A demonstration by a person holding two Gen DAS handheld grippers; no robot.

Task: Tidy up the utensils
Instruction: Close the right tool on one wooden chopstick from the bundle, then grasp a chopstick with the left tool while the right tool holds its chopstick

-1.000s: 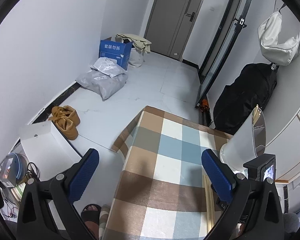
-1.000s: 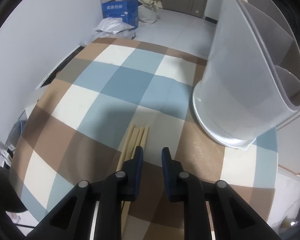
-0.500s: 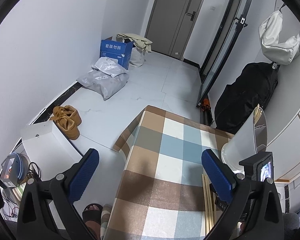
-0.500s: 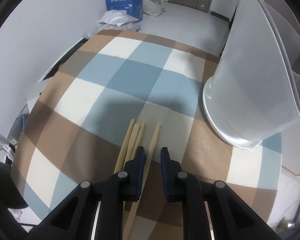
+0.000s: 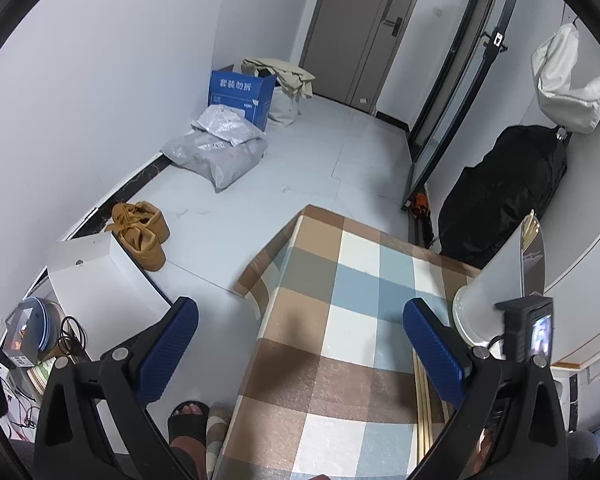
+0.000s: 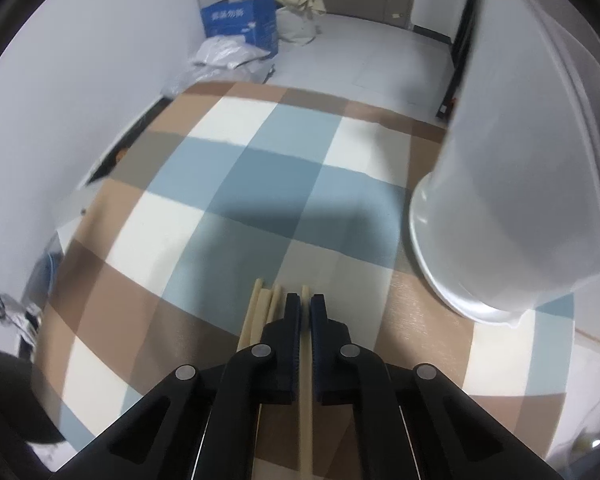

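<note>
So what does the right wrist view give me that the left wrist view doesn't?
Only the right wrist view shows the right gripper closed on one chopstick, three more chopsticks lying beside it. Only the left wrist view shows the left gripper open and empty, and brown shoes. Both show the white utensil holder and checkered tablecloth.

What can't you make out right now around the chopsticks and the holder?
- Right wrist view: the single chopstick between the right hand-held gripper jaws is partly covered by them; actual contact is unclear.
- Right wrist view: the utensil holder is cut off by the frame edge, contents hidden.
- Left wrist view: the left hand-held gripper finger hides the chopstick bundle.
</note>
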